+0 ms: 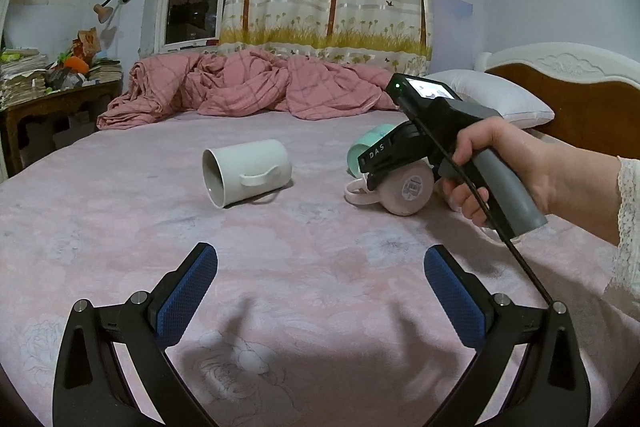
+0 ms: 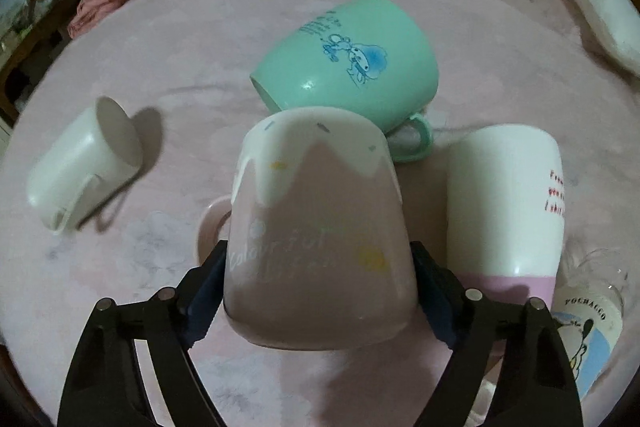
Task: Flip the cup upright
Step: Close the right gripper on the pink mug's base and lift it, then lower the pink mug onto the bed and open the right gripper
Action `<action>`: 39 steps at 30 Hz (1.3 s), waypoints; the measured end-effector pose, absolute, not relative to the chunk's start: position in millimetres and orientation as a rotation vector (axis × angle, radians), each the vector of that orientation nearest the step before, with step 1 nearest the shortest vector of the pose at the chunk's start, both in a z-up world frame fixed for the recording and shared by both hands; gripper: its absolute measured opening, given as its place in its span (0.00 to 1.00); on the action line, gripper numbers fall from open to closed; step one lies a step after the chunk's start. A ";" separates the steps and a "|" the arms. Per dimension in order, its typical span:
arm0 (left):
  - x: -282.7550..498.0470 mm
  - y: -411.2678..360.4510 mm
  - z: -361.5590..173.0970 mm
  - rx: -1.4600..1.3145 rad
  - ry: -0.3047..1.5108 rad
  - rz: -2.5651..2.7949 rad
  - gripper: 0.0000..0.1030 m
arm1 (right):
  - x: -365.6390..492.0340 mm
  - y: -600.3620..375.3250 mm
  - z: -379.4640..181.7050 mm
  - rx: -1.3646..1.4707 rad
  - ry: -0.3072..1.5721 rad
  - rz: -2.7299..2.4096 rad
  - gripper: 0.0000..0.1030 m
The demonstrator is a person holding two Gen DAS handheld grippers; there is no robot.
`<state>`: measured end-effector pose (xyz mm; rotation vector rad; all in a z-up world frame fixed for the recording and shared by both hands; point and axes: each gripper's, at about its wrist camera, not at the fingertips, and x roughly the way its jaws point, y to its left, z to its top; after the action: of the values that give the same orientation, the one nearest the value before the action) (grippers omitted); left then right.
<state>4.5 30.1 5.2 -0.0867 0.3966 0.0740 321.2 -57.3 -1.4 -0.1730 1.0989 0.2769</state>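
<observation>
A pink mug [image 2: 316,247] with a white drip rim lies on its side on the pink bedsheet [image 1: 304,291]. My right gripper [image 2: 318,259] is shut on its body near the base, one pad on each side. It also shows in the left wrist view [image 1: 408,193], under the right gripper [image 1: 376,167]. A plain white mug [image 1: 248,171] lies on its side, mouth toward the camera, also seen in the right wrist view [image 2: 84,171]. My left gripper [image 1: 320,291] is open and empty, well short of the white mug.
A mint green mug [image 2: 352,63] lies on its side behind the pink one. A white and pink cup [image 2: 506,203] and a clear printed glass [image 2: 592,319] lie to the right. A crumpled pink quilt [image 1: 240,87], a pillow [image 1: 488,95] and a headboard [image 1: 572,83] border the bed.
</observation>
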 end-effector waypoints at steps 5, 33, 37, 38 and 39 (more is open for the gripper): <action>5.3 31.5 4.8 -0.095 0.393 0.075 1.00 | 297.9 -56.0 16.2 -0.175 1.007 0.310 0.84; 6.5 34.5 2.7 -0.084 0.390 0.090 1.00 | 110.5 -171.6 8.4 0.152 0.979 0.462 0.84; 4.0 33.7 3.4 -0.078 0.380 0.090 1.00 | 104.8 -174.7 21.9 0.140 0.918 0.491 0.90; 3.9 33.5 2.8 -0.077 0.380 0.091 1.00 | 101.2 -176.8 25.3 0.135 0.894 0.492 0.90; 3.6 33.7 2.9 -0.078 0.380 0.091 1.00 | 97.3 -179.4 29.0 0.125 0.870 0.491 0.90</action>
<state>3.6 33.7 2.9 -0.0776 0.3799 0.0905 97.3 -179.4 29.0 0.1248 0.8701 0.4910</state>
